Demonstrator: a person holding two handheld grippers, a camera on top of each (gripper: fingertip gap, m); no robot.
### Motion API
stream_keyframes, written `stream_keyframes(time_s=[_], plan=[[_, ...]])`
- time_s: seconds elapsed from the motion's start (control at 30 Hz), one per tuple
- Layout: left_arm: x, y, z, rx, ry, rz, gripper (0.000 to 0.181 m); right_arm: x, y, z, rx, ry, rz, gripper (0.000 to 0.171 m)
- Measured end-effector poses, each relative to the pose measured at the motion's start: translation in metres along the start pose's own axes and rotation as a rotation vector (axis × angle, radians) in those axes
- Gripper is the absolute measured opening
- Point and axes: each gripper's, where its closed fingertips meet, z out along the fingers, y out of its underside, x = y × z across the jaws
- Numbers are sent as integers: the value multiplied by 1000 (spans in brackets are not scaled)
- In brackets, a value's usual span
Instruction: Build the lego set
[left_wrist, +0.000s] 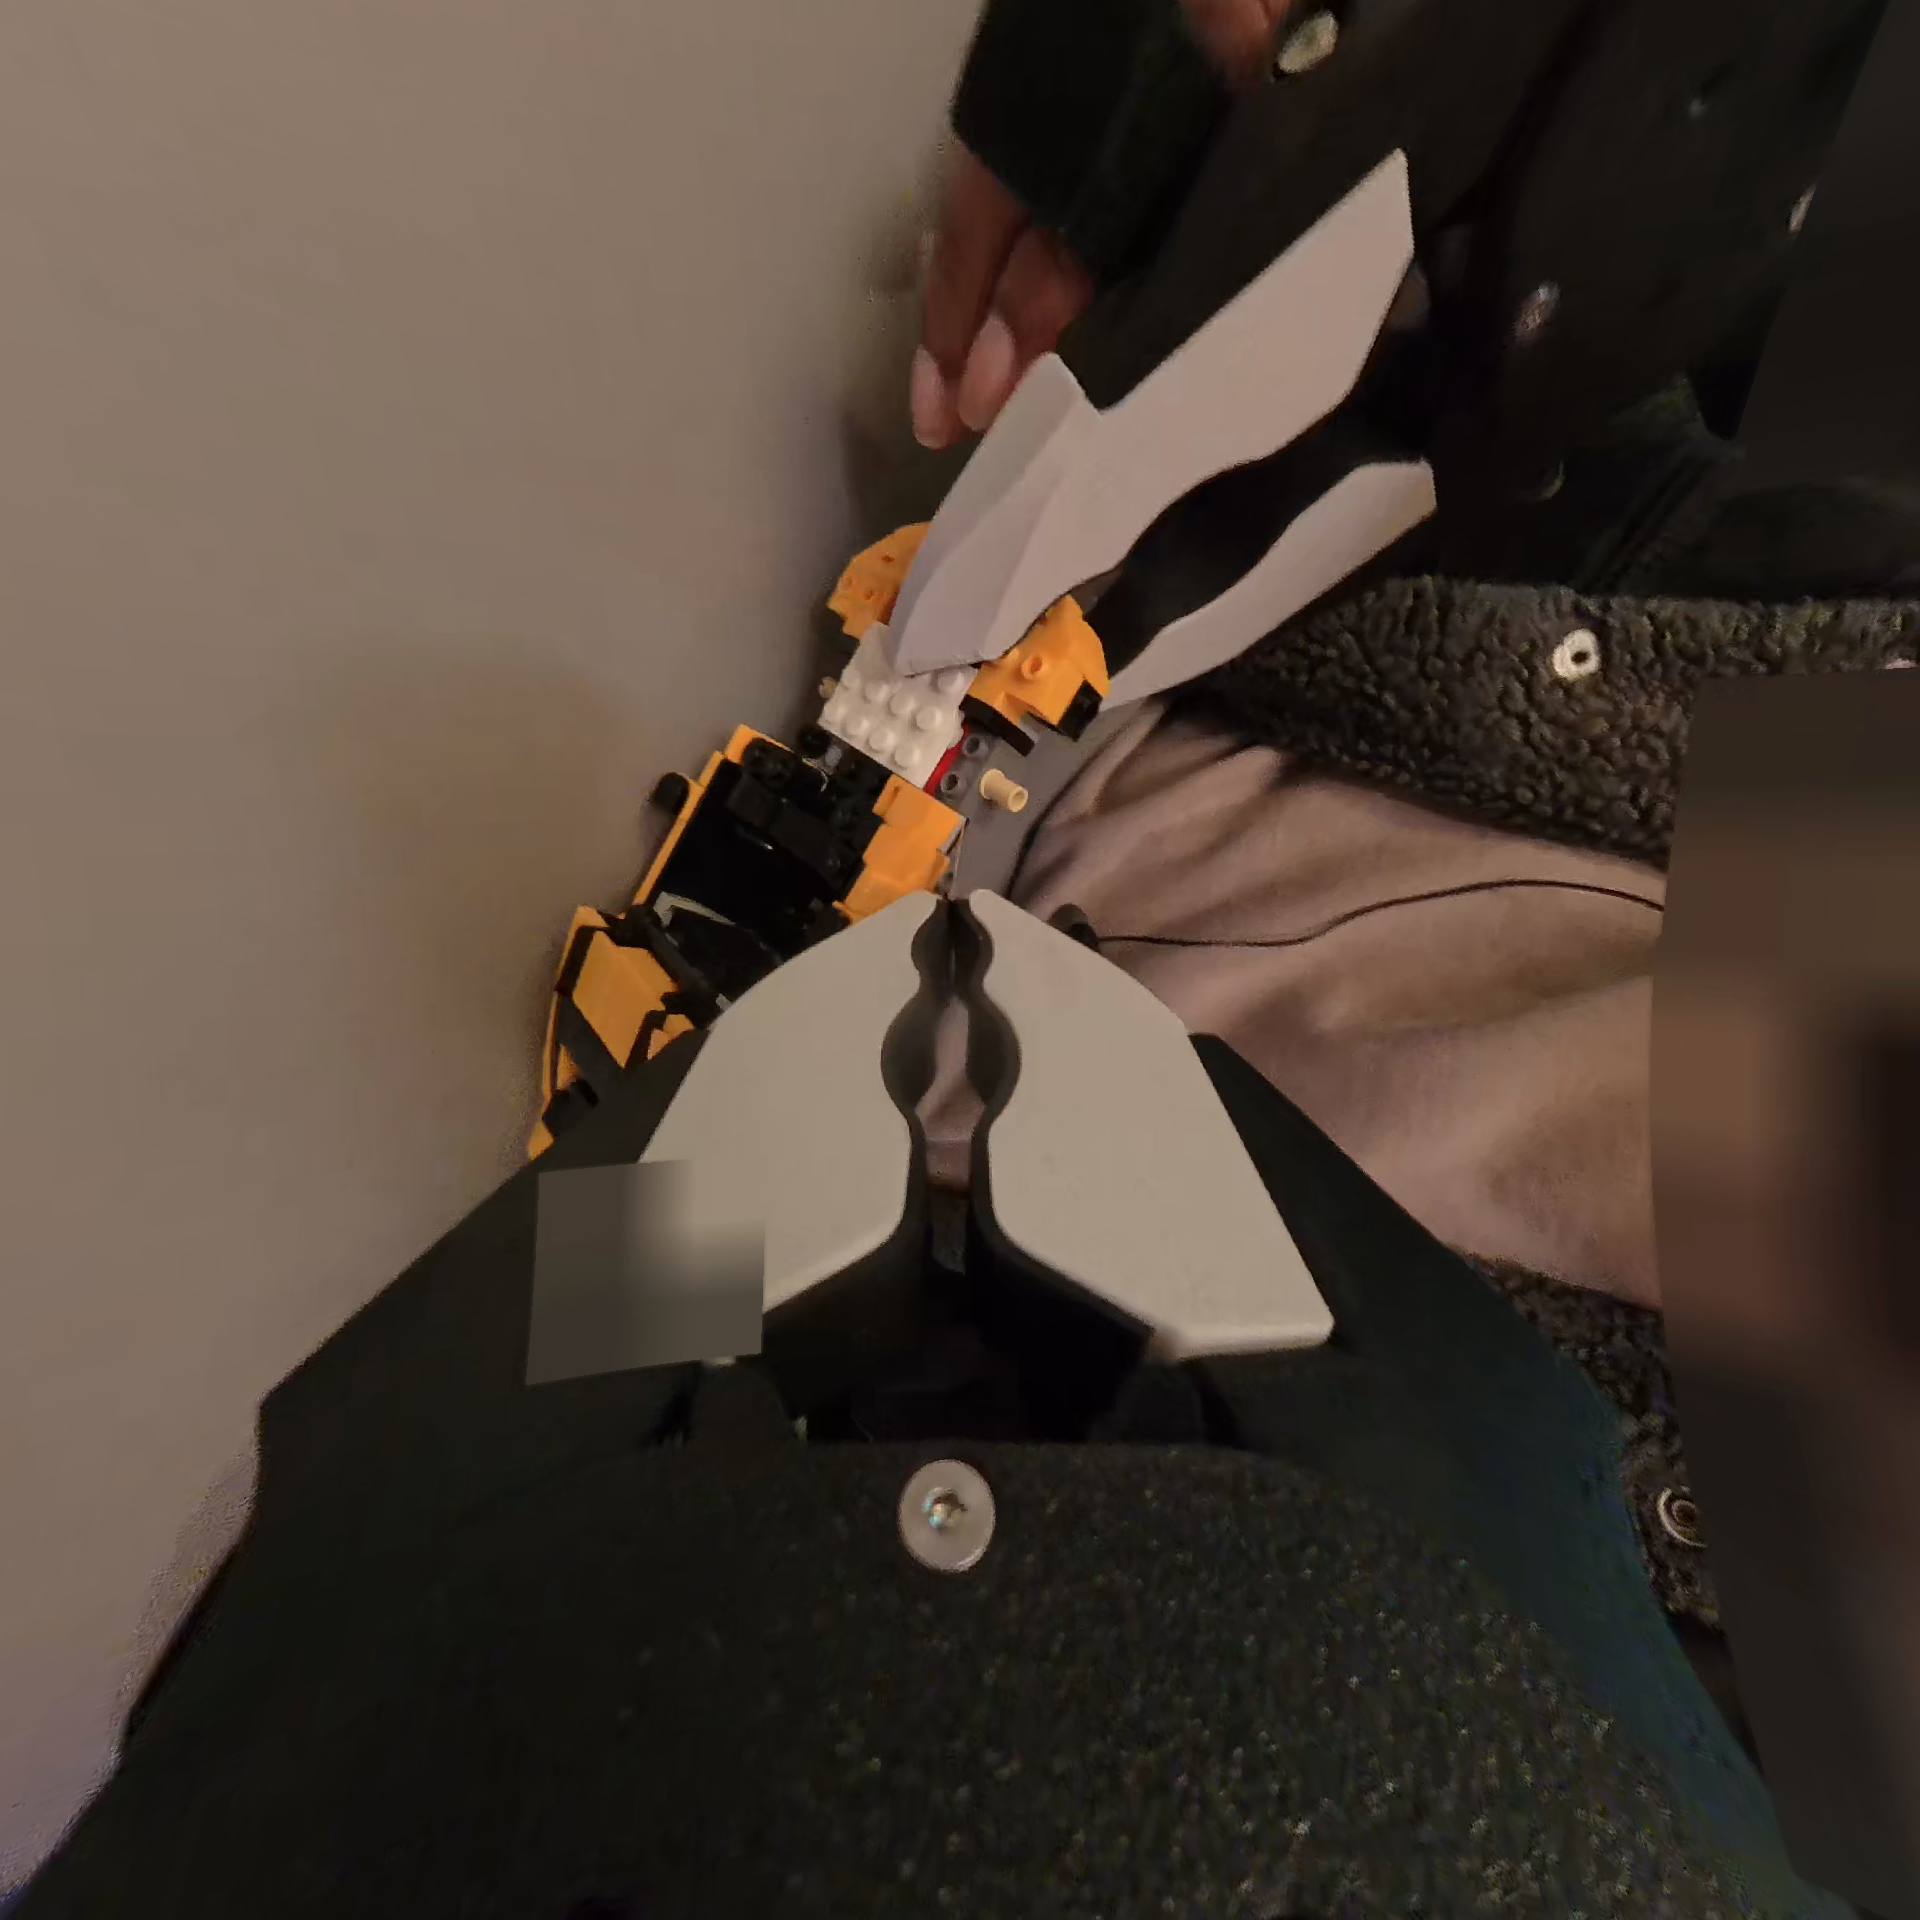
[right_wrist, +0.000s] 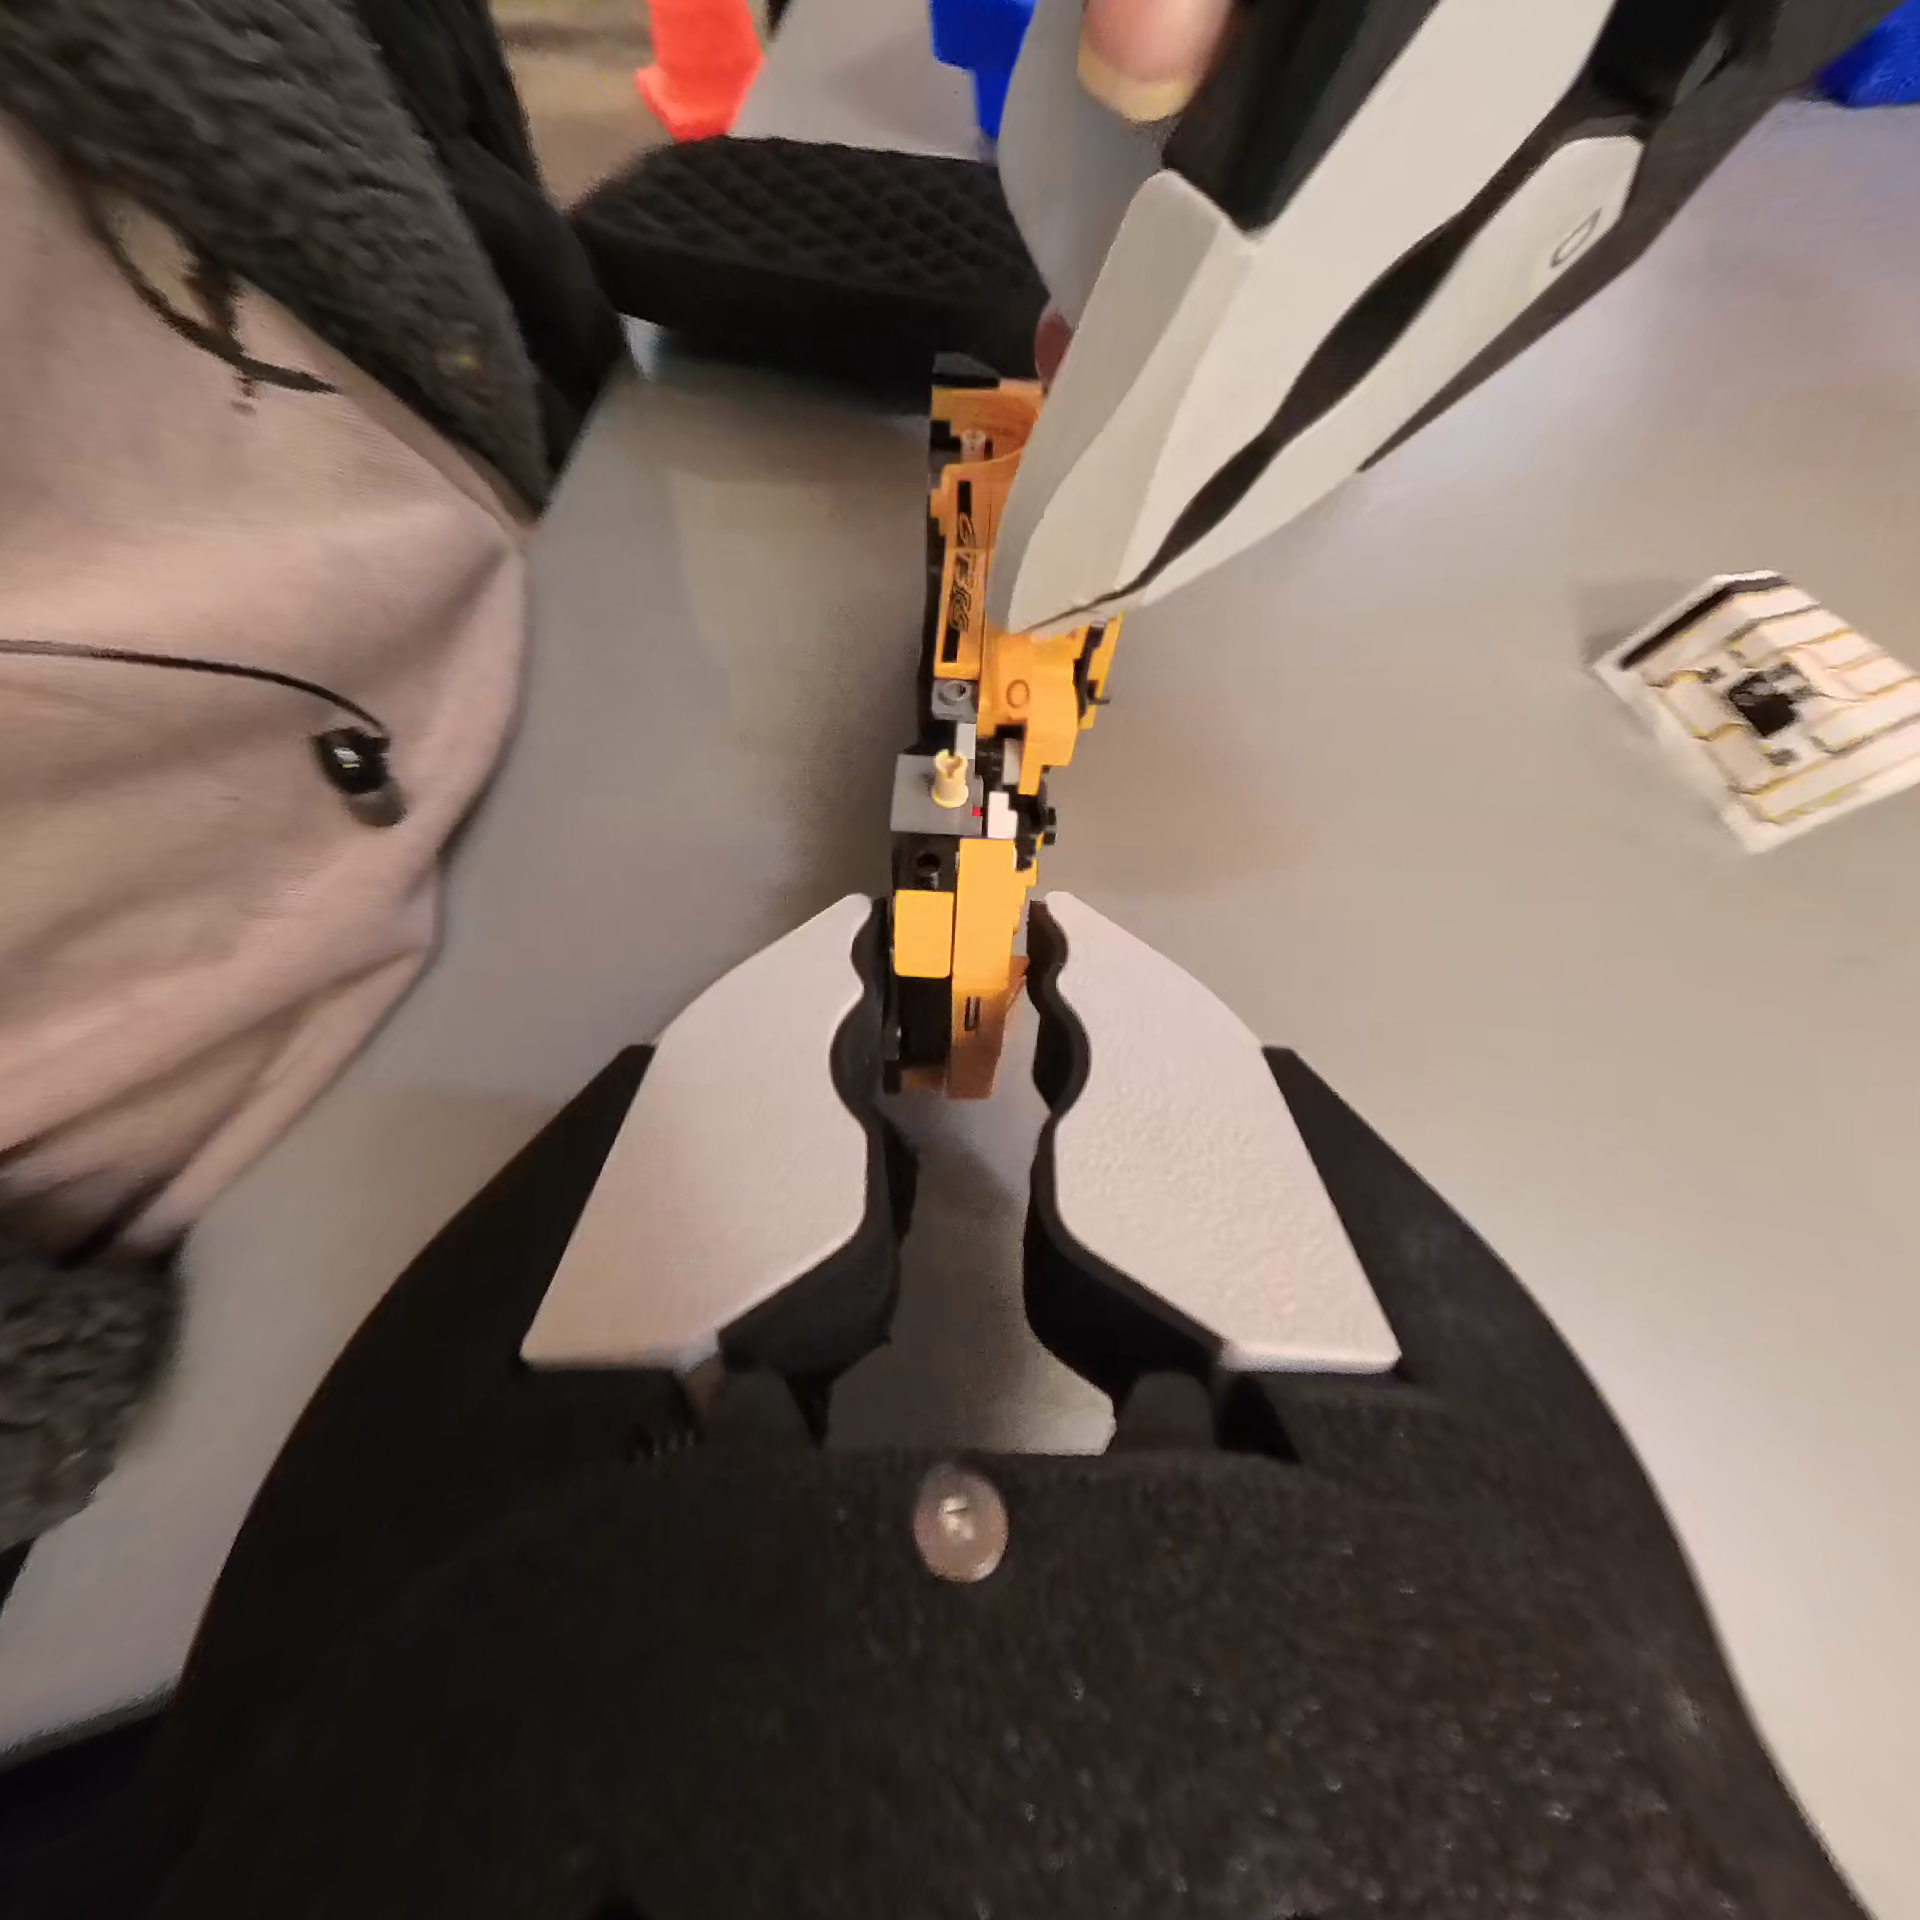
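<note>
Between the right gripper (right_wrist: 956, 914)'s fingers sits the orange toy car (right_wrist: 977, 790), clamped at its near end — the left gripper (left_wrist: 951, 906), tips together on nothing visible, should press gently.

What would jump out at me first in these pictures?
A half-built orange and black lego car sits clamped in the right gripper's jaws, over the grey table. The left gripper, jaws shut, touches its tip to the car's far end. A white square card lies at right.
</note>
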Motion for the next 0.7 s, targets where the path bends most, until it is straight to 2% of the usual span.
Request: stream_keyframes(time_s=[0.17, 0.33, 0.53, 0.6, 0.7], plan=[[17, 12, 15, 29, 69, -21, 0, -23, 12, 3, -51, -88, -49, 25], [18, 11, 22, 63, 100, -42, 0, -26, 14, 4, -71, -104, -57, 25], [15, 11, 23, 91, 134, -59, 0, -24, 2, -11, -11, -122, -38, 38], [16, 12, 24, 95, 144, -59, 0, -16, -6, -18, 33, -94, -9, 34], [15, 12, 25, 106, 160, -68, 0, -8, -22, -23, 109, -61, 33, 14]])
